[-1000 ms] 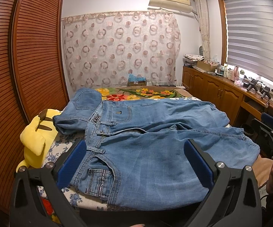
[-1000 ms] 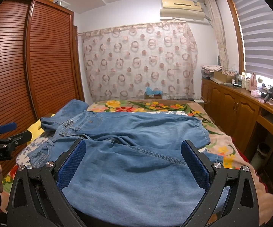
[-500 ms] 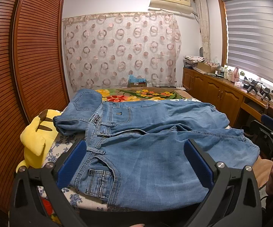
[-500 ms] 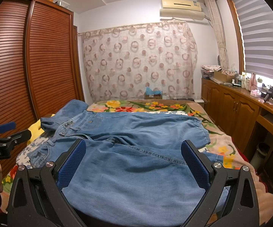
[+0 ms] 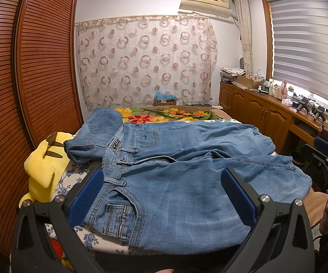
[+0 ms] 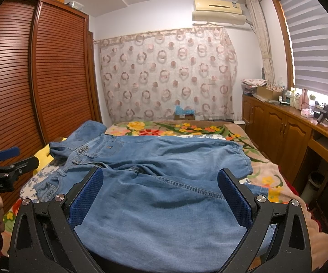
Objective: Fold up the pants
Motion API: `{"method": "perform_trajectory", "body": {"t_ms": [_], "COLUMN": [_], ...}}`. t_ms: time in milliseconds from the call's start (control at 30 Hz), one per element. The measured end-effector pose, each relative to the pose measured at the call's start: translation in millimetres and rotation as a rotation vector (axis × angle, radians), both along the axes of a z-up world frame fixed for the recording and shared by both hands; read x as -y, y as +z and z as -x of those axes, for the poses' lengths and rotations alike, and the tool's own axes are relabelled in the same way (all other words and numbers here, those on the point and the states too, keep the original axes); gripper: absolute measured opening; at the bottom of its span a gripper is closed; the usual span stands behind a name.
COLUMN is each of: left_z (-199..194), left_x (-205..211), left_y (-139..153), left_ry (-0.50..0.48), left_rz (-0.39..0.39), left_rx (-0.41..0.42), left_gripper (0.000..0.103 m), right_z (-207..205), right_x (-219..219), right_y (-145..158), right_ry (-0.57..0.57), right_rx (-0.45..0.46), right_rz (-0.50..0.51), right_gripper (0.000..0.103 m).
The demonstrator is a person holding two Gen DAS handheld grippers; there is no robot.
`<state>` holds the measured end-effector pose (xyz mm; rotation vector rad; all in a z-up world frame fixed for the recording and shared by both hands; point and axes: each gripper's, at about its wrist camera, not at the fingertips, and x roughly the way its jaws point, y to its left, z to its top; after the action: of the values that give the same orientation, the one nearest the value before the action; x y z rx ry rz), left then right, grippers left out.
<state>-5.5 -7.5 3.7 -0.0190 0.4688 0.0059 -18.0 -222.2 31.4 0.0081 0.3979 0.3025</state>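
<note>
Blue denim pants (image 5: 177, 170) lie spread flat across the bed, waistband to the left and legs running right. In the right wrist view the pants (image 6: 164, 182) fill the near bed, legs toward me. My left gripper (image 5: 161, 177) hangs open above the waistband and pocket area, its blue pads wide apart and holding nothing. My right gripper (image 6: 160, 178) is open too, over the near leg. Each gripper shows at the edge of the other's view, held in a hand.
A yellow plush toy (image 5: 43, 159) sits at the bed's left edge beside the louvred wardrobe (image 5: 27, 79). A floral blanket (image 6: 186, 129) covers the far bed. Wooden cabinets (image 5: 266, 111) with bottles line the right wall under the window.
Both views have barely shifted; the pants lie as before and both grippers stay open.
</note>
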Motion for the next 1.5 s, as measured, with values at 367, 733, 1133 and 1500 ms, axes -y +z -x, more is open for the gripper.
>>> {"method": "perform_trajectory", "body": {"t_ms": [367,733,1133,1500], "left_z": [0.3,3.1,-10.9,-16.9], "left_x": [-0.5,-4.1,-21.8,-47.4], "left_y": [-0.4,12.0,-12.4,-30.3], "left_ry": [-0.001,-0.002,0.018,0.054], "left_rz": [0.000,0.000,0.013,0.015], "left_rx": [0.002,-0.006,-0.057,-0.088], "left_gripper": [0.103,0.103,0.103,0.103], "right_z": [0.2,0.2,-11.3,-20.9], "right_x": [-0.5,-3.9,17.8,35.0], "right_y": [0.3,-4.4,-20.2,-35.0], "right_ry": [0.000,0.002,-0.019,-0.044], "right_rx": [0.000,-0.004,-0.055,-0.092], "right_rz": [0.000,0.002,0.008,0.036], "right_gripper": [0.102,0.102,0.102,0.102]}}
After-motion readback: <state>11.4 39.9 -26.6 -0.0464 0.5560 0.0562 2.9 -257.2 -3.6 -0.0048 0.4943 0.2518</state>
